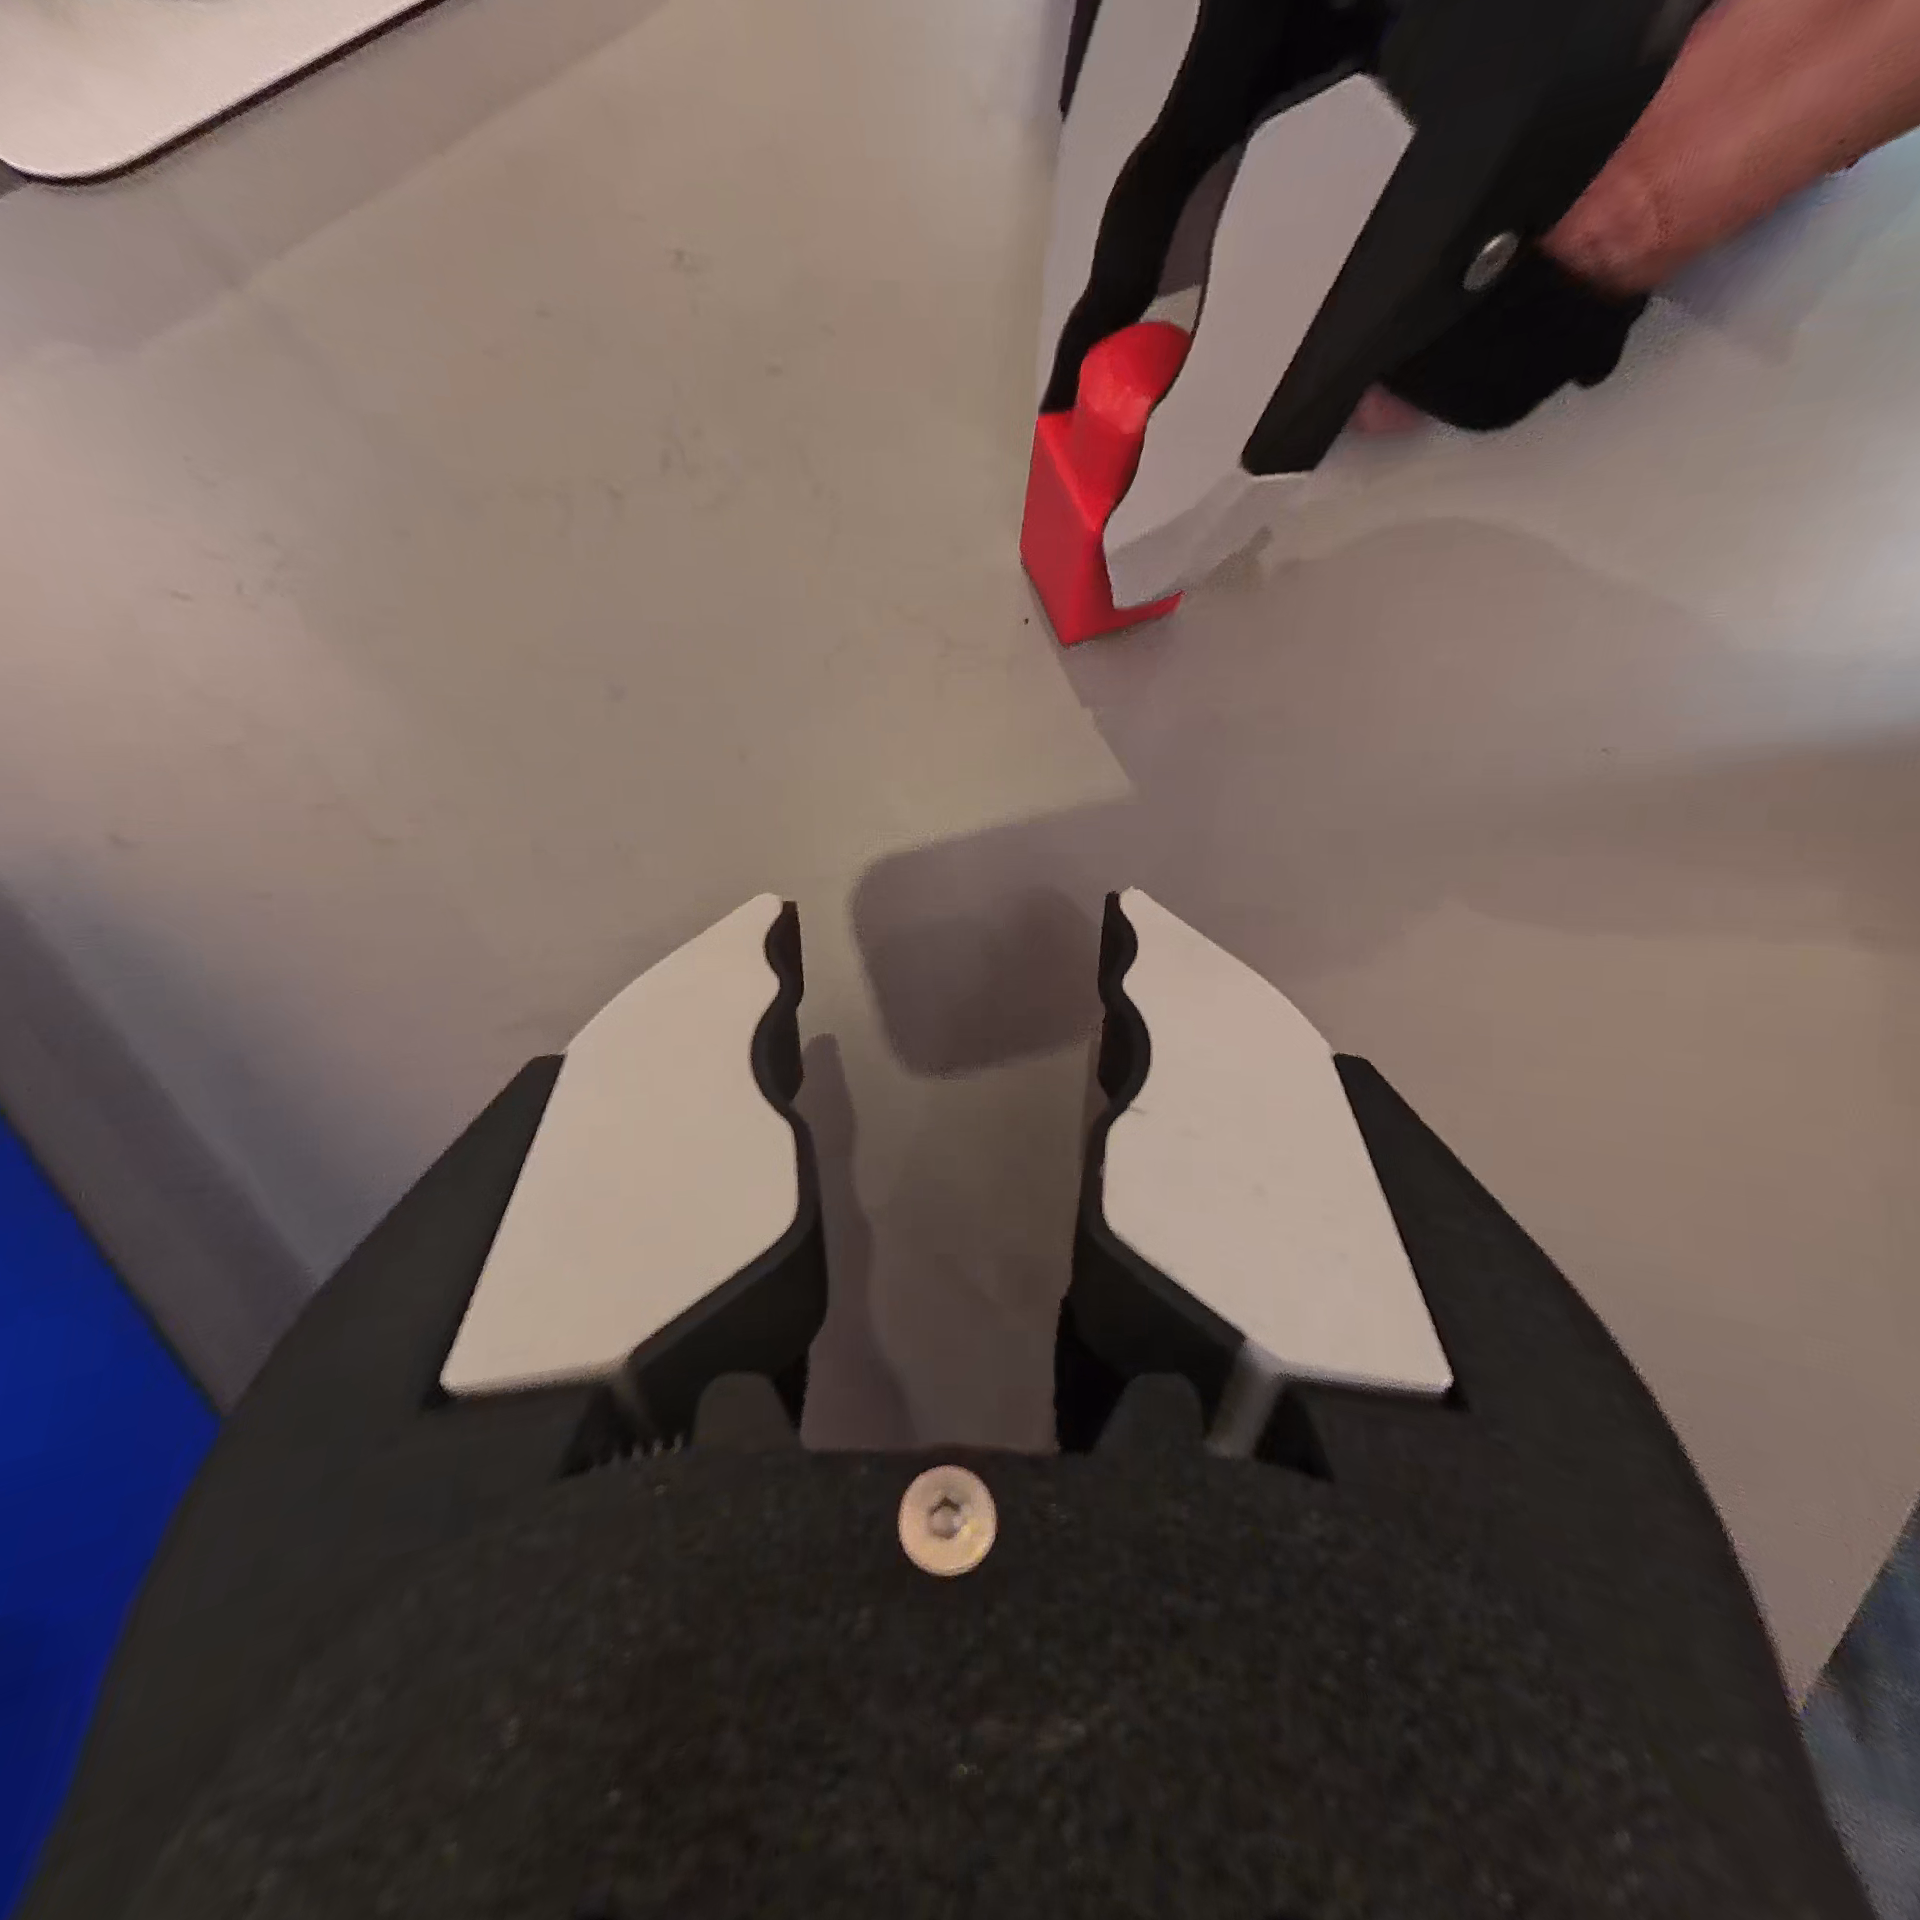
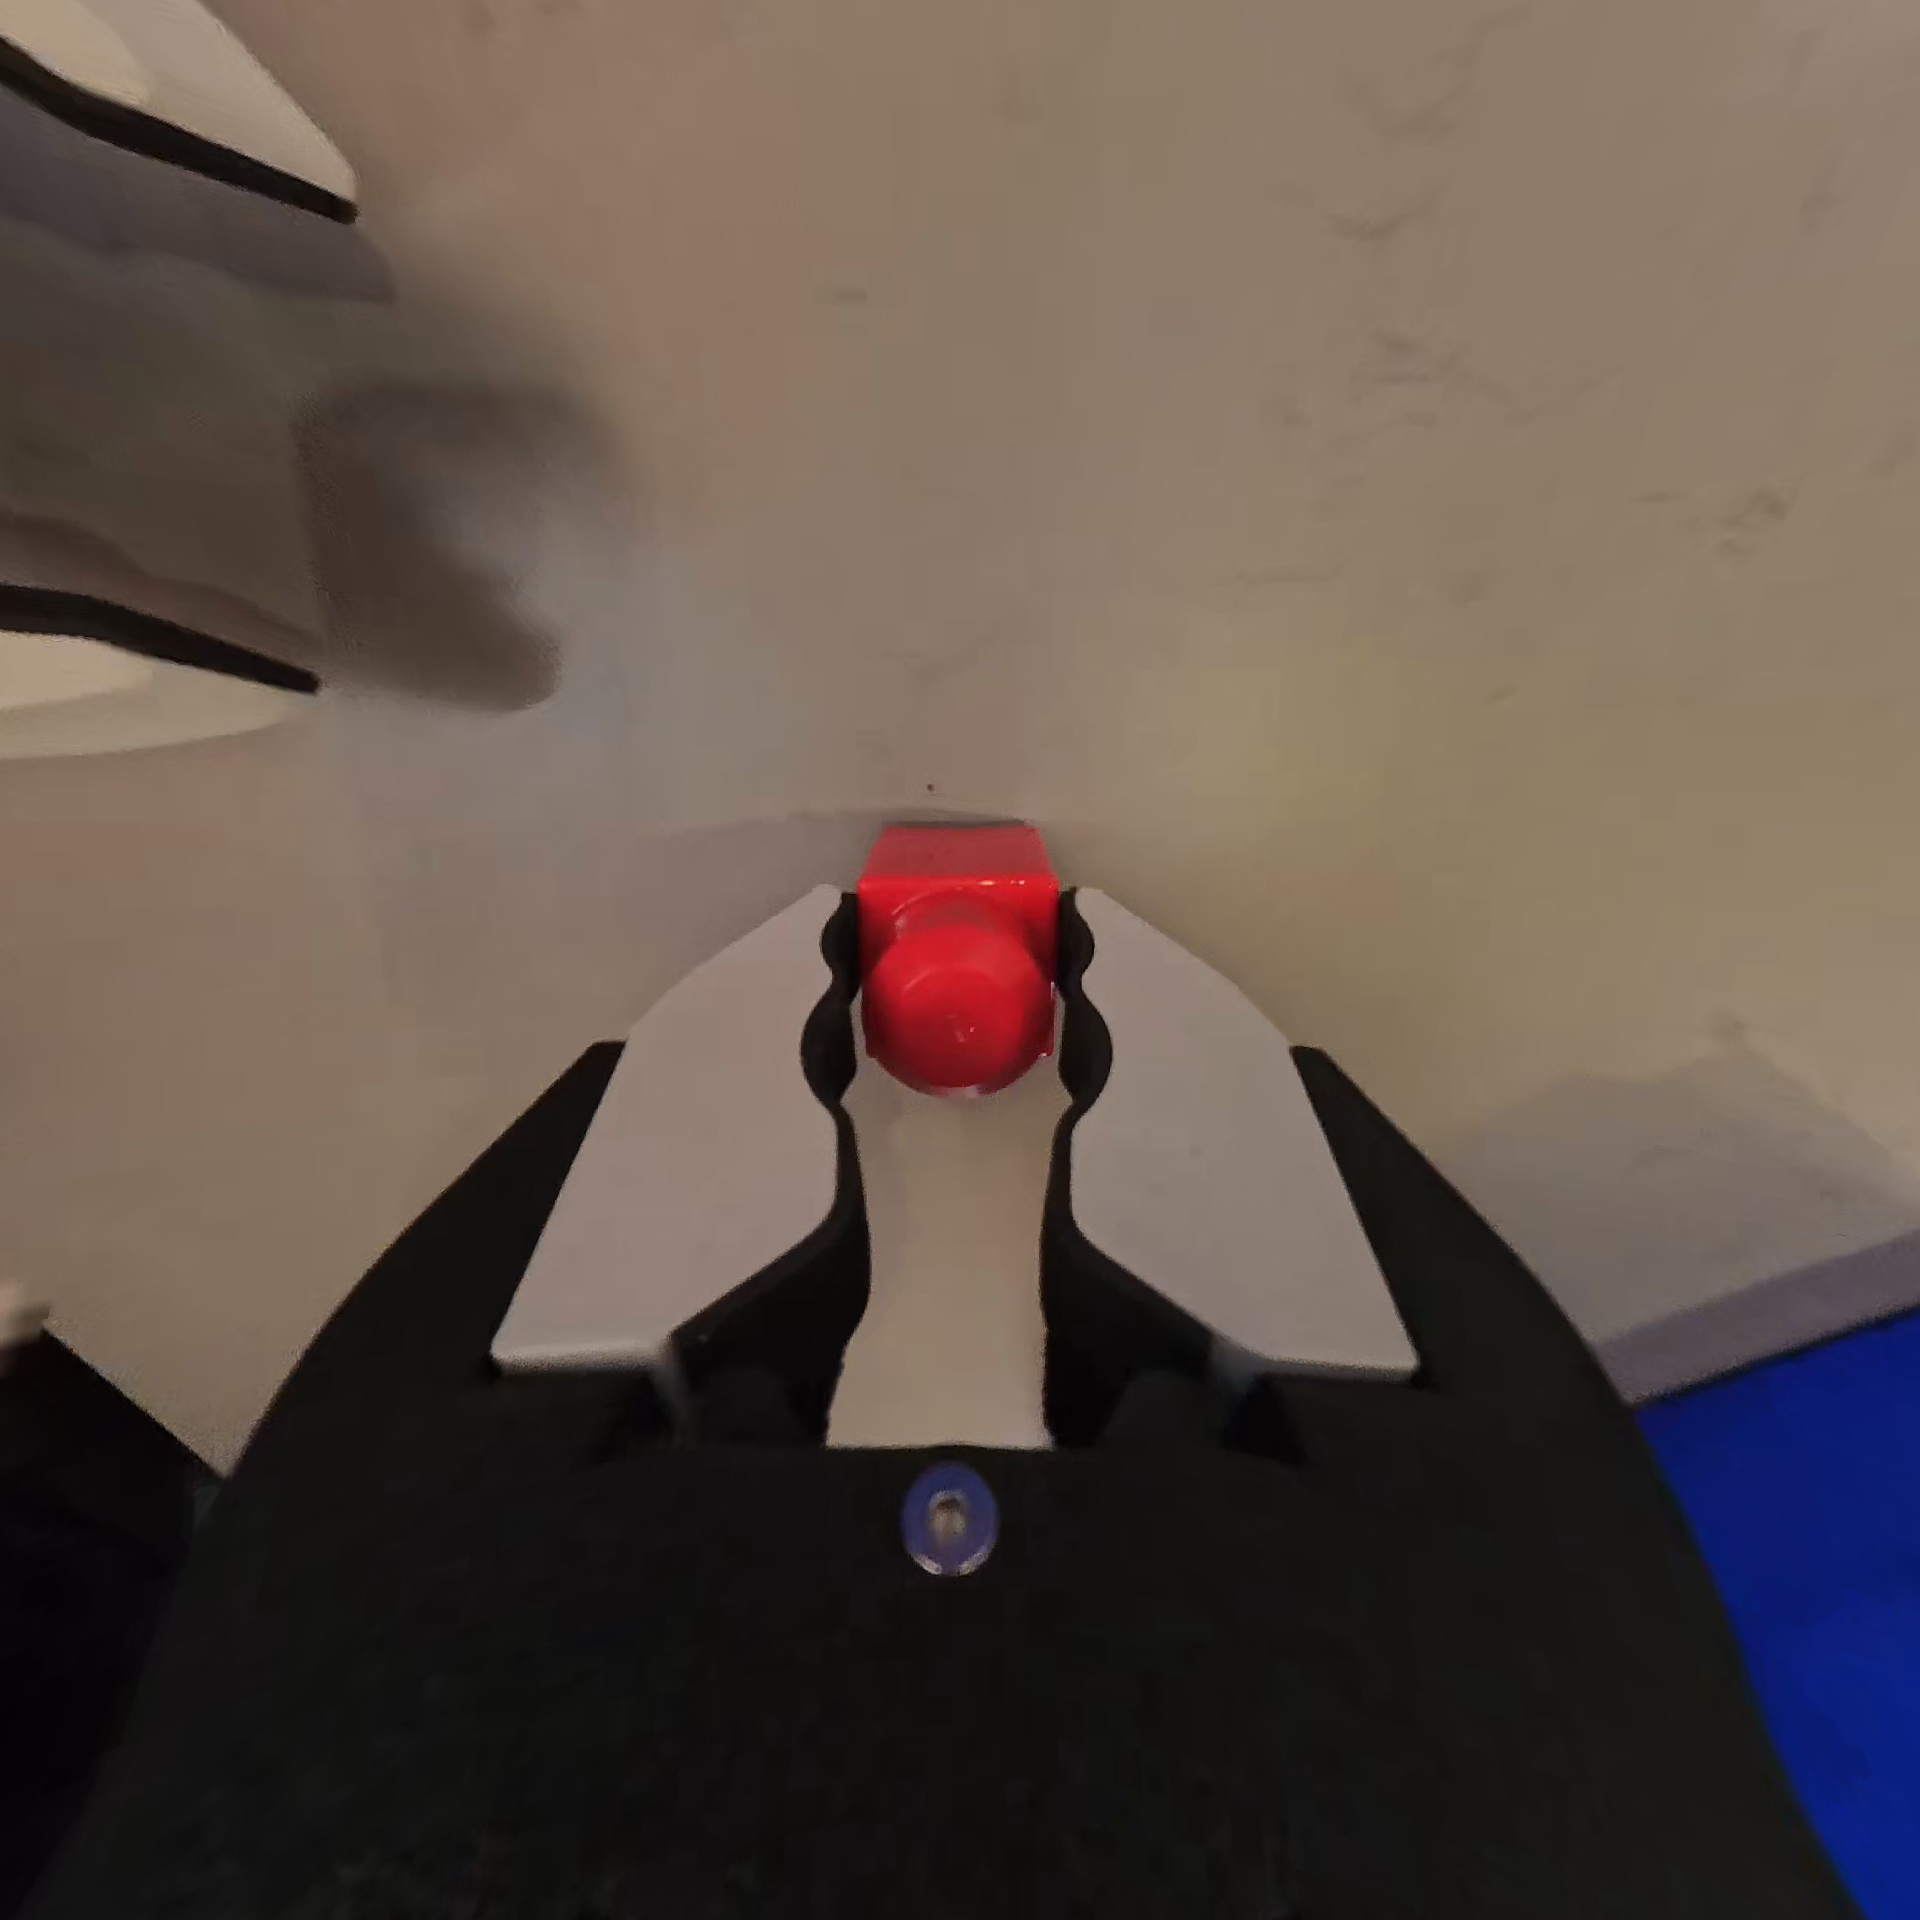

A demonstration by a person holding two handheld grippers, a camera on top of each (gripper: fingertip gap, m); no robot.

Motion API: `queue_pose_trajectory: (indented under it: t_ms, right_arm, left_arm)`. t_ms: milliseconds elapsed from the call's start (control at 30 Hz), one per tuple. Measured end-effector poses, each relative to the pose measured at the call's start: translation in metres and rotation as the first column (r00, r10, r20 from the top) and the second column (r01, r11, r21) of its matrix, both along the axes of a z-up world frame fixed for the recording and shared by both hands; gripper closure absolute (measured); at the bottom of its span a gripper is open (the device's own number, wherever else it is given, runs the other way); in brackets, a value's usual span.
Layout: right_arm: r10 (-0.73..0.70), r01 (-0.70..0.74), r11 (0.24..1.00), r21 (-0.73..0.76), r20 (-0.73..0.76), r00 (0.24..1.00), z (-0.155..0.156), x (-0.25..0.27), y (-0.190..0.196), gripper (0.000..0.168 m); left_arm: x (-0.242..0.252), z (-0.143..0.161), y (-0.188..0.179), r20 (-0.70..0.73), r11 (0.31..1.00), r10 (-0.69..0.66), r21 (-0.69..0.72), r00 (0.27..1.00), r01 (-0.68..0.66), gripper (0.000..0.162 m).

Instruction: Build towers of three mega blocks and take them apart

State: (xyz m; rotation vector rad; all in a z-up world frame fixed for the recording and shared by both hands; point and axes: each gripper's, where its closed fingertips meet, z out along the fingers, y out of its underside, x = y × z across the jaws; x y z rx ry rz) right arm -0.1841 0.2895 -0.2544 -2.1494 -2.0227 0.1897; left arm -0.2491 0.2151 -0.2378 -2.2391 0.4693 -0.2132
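My right gripper [image 2: 958, 971] brackets the red block [image 2: 956, 935] at the centre of its wrist view, jaws narrowed to the block's flat sides and touching or nearly so, though I cannot tell if they are clamped. The block stands stud-up on the grey table [image 1: 520, 520], upper right in the left view. It looks light, rigid and glossy, so I'd pinch the square body, not the rounded stud; my left gripper [image 1: 951, 940] hangs partly open, empty.

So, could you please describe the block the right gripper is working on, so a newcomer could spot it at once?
Start at the pale grey table. The right gripper straddles a small red block standing there. It is the only block in view: a square base topped by one round stud.
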Motion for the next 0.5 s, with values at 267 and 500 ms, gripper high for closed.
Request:
queue_pose_trajectory:
  t_ms: [267,500]
  right_arm:
    - [0.01,0.116,0.937,0.329,-0.359,0.933,0.172,0.047,0.061,0.133]
    - [-0.399,0.469,0.861,0.198,-0.31,0.863,0.18,0.186,0.209,0.133]
  left_arm:
    - [0.015,0.0,-0.001,-0.032,0.999,-0.048,0.023,0.998,0.048,0.107]
    - [0.023,-0.007,0.0,-0.047,0.997,-0.077,-0.002,0.996,0.077,0.107]
